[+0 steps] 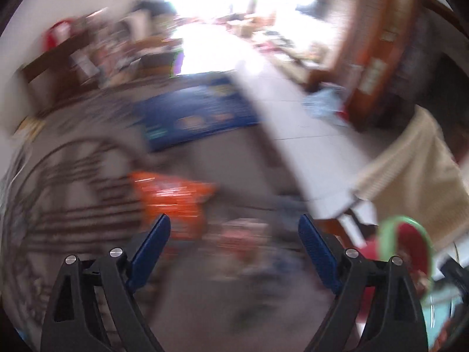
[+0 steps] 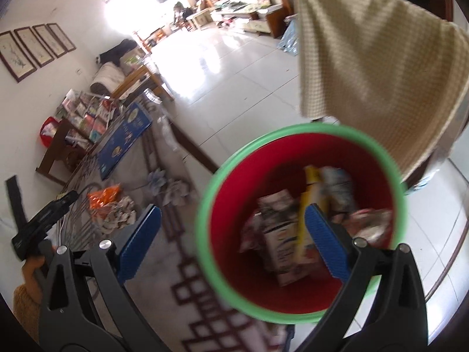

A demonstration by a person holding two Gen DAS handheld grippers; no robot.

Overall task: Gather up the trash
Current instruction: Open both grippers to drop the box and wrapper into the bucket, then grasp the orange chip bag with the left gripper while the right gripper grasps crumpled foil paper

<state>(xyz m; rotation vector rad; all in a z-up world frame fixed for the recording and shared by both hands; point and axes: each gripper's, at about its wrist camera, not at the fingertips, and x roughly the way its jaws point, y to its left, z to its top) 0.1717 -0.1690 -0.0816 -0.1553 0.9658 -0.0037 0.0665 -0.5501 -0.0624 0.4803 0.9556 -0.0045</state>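
Observation:
My right gripper [image 2: 233,211] stands open and empty, its right finger over a red bin [image 2: 234,182] with a green rim that holds cartons [image 2: 281,234] and a yellow wrapper [image 2: 310,176]. On the patterned tablecloth [image 2: 164,264] lie an orange snack wrapper [image 2: 104,198], crumpled paper [image 2: 120,214] and a bluish crumpled wad [image 2: 173,187]. The left wrist view is blurred. There my left gripper [image 1: 234,223] is open with nothing between its fingers, above the orange wrapper [image 1: 173,199] and a crumpled heap [image 1: 240,234]. The bin [image 1: 407,246] shows at its right.
A flat blue box [image 2: 123,140] lies farther along the table. A beige cloth [image 2: 366,73] hangs beside the bin. A hand in an orange sleeve [image 2: 26,299] holds the other tool at the left. Cluttered shelves [image 2: 82,117] line the wall; white tile floor [image 2: 249,88] stretches beyond.

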